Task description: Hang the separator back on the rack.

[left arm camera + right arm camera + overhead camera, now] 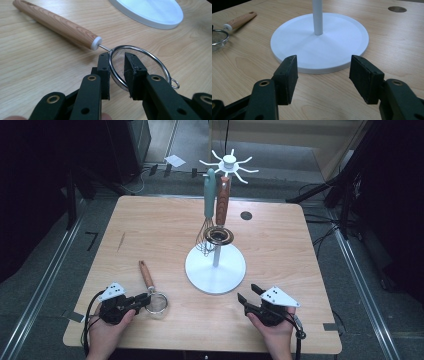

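A pale wooden table (150, 230) stands on a grey floor with dark surroundings. At its middle rises a white utensil stand with a round base (215, 268) and a spoked top; a teal-handled whisk (208, 195) and a brown-handled strainer (223, 205) hang from it.

My left tongs (145, 299) sit at about seven o'clock from the stand's base. No earlier picture is at hand, so I tell only how they are: the two black jaws are closed on the near rim of the small round wire-mesh strainer with a light wooden handle (135, 62), one pad outside the steel rim, the other inside the mesh bowl. The strainer lies flat on the table, its handle running toward eleven o'clock from the bowl, its little hook loop on the opposite side of the rim.

My right tongs (323, 75) rest at about five o'clock from the base, near the table's front edge. Their jaws stand wide apart with nothing between them, pointing at the white base just beyond.
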`<action>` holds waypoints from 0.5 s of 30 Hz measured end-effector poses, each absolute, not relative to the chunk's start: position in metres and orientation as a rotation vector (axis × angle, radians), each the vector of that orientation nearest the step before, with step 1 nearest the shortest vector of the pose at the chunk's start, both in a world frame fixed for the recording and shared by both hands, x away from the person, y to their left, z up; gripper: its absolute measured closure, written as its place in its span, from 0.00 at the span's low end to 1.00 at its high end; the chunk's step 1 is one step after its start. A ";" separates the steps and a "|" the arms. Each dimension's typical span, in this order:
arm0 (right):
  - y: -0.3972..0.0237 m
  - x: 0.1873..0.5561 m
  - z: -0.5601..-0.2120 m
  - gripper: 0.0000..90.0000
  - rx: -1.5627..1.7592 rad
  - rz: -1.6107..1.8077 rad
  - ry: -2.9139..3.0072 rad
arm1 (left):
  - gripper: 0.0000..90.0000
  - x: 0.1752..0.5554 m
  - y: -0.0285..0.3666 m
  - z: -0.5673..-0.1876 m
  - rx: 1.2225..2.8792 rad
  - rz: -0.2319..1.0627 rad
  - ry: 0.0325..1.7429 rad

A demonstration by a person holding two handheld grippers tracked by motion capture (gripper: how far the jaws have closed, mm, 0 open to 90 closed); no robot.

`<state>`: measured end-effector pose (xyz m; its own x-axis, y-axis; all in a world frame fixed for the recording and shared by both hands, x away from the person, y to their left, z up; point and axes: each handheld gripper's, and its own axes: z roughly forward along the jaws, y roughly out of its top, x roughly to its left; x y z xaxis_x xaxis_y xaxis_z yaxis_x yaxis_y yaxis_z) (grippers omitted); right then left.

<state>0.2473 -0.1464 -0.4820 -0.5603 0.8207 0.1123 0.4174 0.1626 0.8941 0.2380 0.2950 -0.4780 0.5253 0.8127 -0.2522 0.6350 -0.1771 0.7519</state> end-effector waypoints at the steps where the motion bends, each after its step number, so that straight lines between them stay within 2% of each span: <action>1: -0.145 0.247 -0.482 0.45 1.169 1.367 2.046 | 0.84 0.237 0.293 -0.478 1.901 0.249 1.181; 10: -0.132 0.242 -0.480 0.45 1.133 1.388 2.067 | 0.84 0.233 0.271 -0.481 1.914 0.198 1.137; 15: -0.125 0.239 -0.476 0.53 1.096 1.460 2.095 | 0.85 0.230 0.261 -0.483 1.916 0.162 1.119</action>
<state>0.2386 -0.1253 -0.4761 -0.6339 0.7618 0.1337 0.3888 0.1645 0.9065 0.2304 0.2611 -0.4830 0.5845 0.7545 -0.2983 0.6388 -0.2014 0.7425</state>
